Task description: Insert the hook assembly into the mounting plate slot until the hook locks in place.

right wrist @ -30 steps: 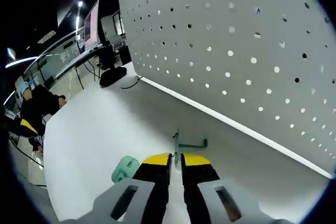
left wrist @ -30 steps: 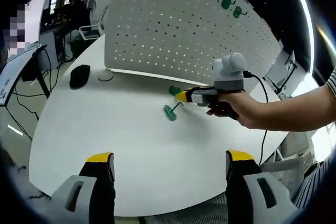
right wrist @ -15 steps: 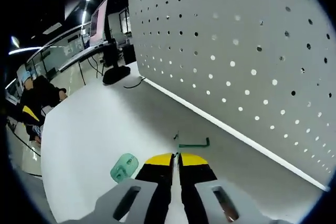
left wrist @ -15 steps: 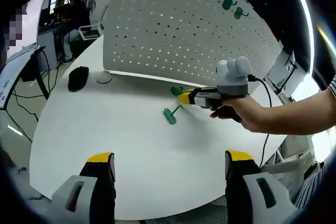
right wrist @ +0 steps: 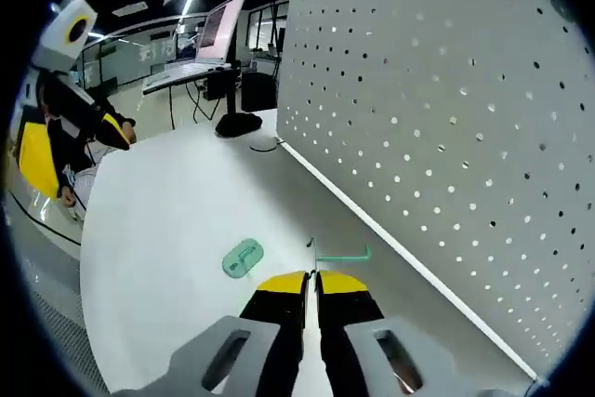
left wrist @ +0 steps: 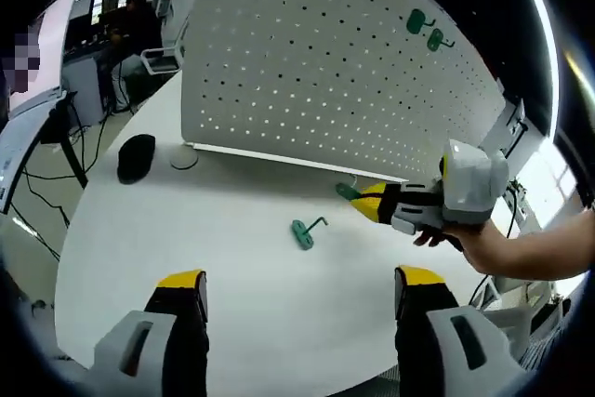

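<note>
Now the right gripper [right wrist: 311, 278] has its yellow-tipped jaws pinched tight on a thin green hook [right wrist: 337, 253], whose wire sticks out past the tips and bends off to one side, clear of the table [right wrist: 167, 211]. From the left gripper view, that same gripper [left wrist: 364, 205] is up off the tabletop, held in a hand [left wrist: 456, 234], with the green piece at its nose just in front of the pegboard's [left wrist: 307, 72] lower edge. A second green hook [left wrist: 305, 231] lies flat on the white table, near the held one but apart from it; in the right gripper view its round base [right wrist: 242, 258] sits just beside the jaws. Two more green hooks [left wrist: 423, 29] hang high on the upright perforated board. The left gripper [left wrist: 293, 290] waits low over the near table edge, jaws spread wide with nothing between them. A black mouse [left wrist: 136, 156] rests off to the side by the board's end.
</note>
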Demonstrator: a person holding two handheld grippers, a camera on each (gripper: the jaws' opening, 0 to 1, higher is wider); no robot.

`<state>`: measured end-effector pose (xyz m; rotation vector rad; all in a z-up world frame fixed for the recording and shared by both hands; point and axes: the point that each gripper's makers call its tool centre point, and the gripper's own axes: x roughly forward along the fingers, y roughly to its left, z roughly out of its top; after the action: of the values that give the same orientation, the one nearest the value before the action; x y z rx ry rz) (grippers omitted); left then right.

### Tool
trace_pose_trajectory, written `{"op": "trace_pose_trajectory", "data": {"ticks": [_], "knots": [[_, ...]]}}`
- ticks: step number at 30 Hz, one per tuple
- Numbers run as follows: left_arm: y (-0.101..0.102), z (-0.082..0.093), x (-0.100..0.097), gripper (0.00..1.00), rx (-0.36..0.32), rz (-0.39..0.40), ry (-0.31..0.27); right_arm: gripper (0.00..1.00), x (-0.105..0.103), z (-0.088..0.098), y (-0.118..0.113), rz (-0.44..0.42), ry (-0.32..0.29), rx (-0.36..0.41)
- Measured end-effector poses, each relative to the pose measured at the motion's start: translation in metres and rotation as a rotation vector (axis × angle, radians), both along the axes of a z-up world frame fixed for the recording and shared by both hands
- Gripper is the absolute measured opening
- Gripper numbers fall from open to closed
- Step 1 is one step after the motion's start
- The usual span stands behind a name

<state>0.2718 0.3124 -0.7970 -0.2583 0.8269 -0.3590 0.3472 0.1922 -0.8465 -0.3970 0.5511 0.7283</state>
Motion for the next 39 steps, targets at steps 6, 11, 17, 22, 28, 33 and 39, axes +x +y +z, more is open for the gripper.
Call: {"op": "trace_pose_trajectory", "data": {"ticks": [6,11,17,22,28,33,39], "knots": [[-0.039,0.0,0.009,0.8,-0.082,-0.034,0.041,0.01,-0.034,0.011,-0.015,-0.01,-0.042,-0.012],[-0.074,0.007,0.019,0.76,-0.171,-0.039,0.063,0.01,-0.055,0.022,-0.019,0.014,-0.12,-0.058],[-0.115,0.01,0.014,0.69,-0.239,-0.069,0.109,0.01,-0.073,0.038,-0.024,0.009,-0.205,-0.089],[-0.131,0.01,0.008,0.61,-0.293,-0.064,0.144,0.01,-0.082,0.048,-0.032,-0.003,-0.265,-0.113],[-0.139,0.009,0.002,0.52,-0.352,-0.048,0.181,0.01,-0.088,0.057,-0.037,-0.004,-0.32,-0.143],[-0.147,0.01,-0.001,0.41,-0.361,-0.073,0.187,0.01,-0.089,0.062,-0.04,-0.016,-0.345,-0.153],[-0.158,0.013,0.0,0.28,-0.422,-0.07,0.21,0.01,-0.091,0.069,-0.041,-0.016,-0.385,-0.17]]}}
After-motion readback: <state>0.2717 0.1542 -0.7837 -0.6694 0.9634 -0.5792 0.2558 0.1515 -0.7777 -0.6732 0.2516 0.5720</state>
